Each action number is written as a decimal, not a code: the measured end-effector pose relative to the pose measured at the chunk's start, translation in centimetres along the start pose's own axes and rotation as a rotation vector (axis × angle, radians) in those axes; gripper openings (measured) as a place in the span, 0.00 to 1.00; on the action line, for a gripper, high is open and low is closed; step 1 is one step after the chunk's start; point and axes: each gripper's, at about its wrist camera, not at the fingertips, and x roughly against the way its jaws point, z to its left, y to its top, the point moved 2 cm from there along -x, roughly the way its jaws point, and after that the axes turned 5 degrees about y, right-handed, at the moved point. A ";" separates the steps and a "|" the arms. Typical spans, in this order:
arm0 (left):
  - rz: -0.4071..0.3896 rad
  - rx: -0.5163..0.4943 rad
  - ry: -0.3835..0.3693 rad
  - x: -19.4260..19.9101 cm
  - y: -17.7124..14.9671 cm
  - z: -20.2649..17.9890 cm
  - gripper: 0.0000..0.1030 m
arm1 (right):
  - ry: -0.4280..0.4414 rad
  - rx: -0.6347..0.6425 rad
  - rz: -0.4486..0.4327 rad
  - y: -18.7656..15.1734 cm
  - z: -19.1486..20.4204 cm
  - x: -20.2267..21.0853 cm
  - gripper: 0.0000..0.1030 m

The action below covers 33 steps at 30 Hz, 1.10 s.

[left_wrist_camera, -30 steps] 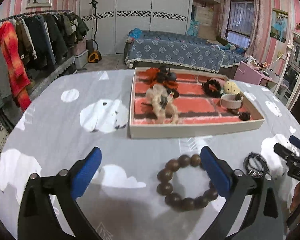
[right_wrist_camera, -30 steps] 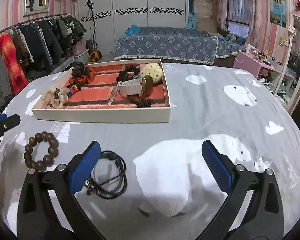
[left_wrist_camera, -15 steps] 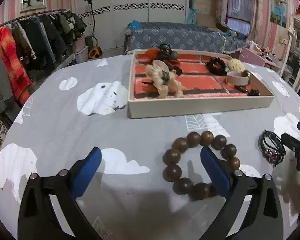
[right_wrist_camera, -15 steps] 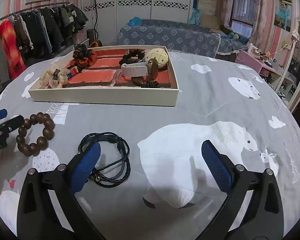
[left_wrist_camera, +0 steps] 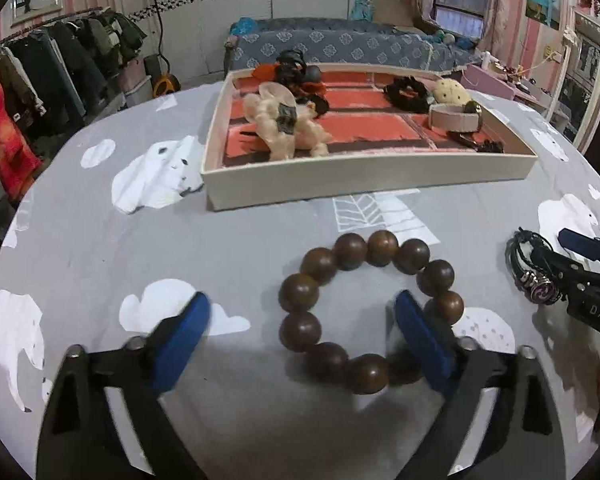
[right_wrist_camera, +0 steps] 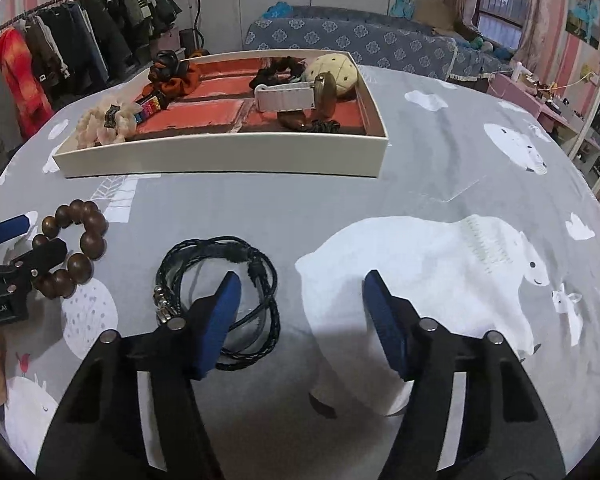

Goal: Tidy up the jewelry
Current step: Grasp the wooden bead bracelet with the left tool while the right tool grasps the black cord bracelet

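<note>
A brown wooden bead bracelet (left_wrist_camera: 320, 264) lies on the grey tablecloth. My left gripper (left_wrist_camera: 302, 340) is open low over it, its right finger (left_wrist_camera: 420, 340) inside the ring by the right-hand beads. The bracelet also shows in the right wrist view (right_wrist_camera: 86, 236). A black braided cord bracelet (right_wrist_camera: 204, 252) lies by my open right gripper (right_wrist_camera: 302, 320), its left finger (right_wrist_camera: 216, 320) over the coil. The cord with its charm shows in the left wrist view (left_wrist_camera: 534, 276). A white jewelry tray (left_wrist_camera: 364, 182) with red lining stands behind.
The tray (right_wrist_camera: 224, 164) holds scrunchies (right_wrist_camera: 172, 76), a white watch (right_wrist_camera: 284, 96), a cream fuzzy piece (left_wrist_camera: 284, 128) and small items. A clothes rack (right_wrist_camera: 60, 44) stands left, a bed (left_wrist_camera: 340, 44) behind, a pink table (right_wrist_camera: 540, 96) right. The tablecloth (right_wrist_camera: 460, 168) has bear prints.
Both grippers have come down and forward. My left gripper's right finger is now inside the bead ring. My right gripper has narrowed its opening and its left finger now covers the cord coil.
</note>
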 end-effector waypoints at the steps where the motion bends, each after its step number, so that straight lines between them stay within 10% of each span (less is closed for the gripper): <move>1: 0.008 0.001 -0.006 -0.2 0.0 0.0 0.75 | 0.002 0.002 0.000 0.0 0.1 0.0 0.54; 10: -0.005 0.023 -0.010 -0.2 0.3 0.1 0.49 | 0.021 0.049 -0.009 0.0 1.4 0.2 0.12; 16: -0.015 0.029 -0.014 0.0 0.2 0.3 0.28 | 0.040 0.027 -0.019 0.0 1.0 0.3 0.10; 33: -0.067 0.023 -0.010 1.1 0.3 0.3 0.19 | 0.018 0.042 -0.063 0.0 1.4 1.3 0.10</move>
